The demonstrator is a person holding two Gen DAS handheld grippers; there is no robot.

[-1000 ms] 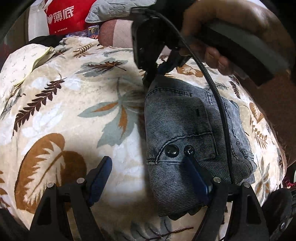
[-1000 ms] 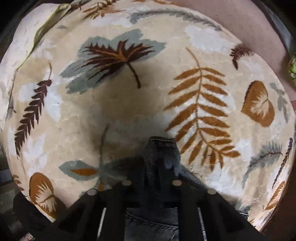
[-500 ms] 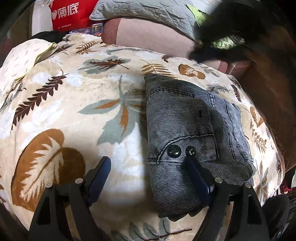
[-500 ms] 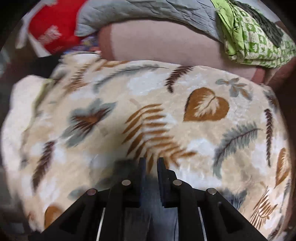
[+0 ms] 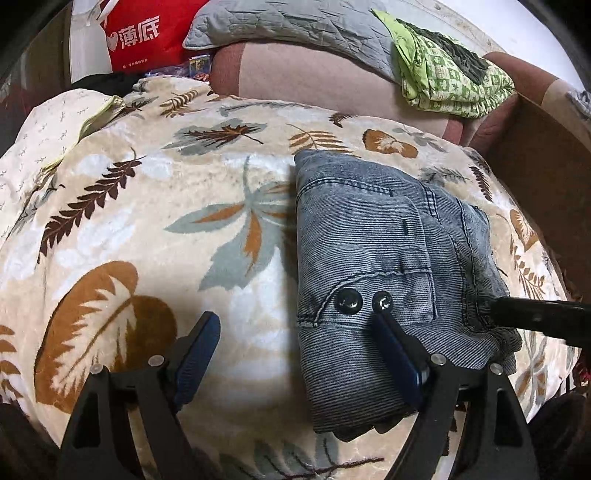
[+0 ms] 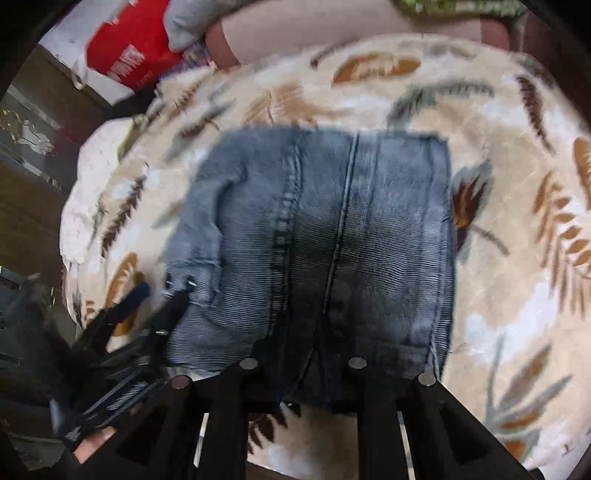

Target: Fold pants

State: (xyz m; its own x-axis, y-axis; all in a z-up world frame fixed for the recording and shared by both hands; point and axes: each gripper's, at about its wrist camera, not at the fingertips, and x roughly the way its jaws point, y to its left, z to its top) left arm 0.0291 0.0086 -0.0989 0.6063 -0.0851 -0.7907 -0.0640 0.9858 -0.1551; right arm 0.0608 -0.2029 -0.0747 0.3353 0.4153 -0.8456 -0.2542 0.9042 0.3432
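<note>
Two tools are over the folded pants (image 5: 373,251), a grey-blue denim bundle lying on a leaf-patterned blanket (image 5: 147,206). The left tool (image 5: 295,354) stands wide open with nothing between its blue pads: its left finger (image 5: 197,354) hangs over bare blanket, and its right finger (image 5: 395,362) lies over the near end of the bundle, its tip just beside two dark snap buttons (image 5: 364,301). The right tool (image 6: 303,365) is hard to read in its own blurred view, where its fingertips merge with the dark denim; its jaws have just been opening a little, the gap between them looks narrow, and I cannot tell whether any cloth is pinched there. In the left wrist view a black part of that tool (image 5: 539,314) reaches in from the right edge to the bundle's right side. The pants sit right of the blanket's middle. Beyond the blanket lie a pink cushion (image 5: 306,77), a grey quilted pillow (image 5: 288,22), a green patterned cloth (image 5: 450,74) and a red bag (image 5: 147,33)
</note>
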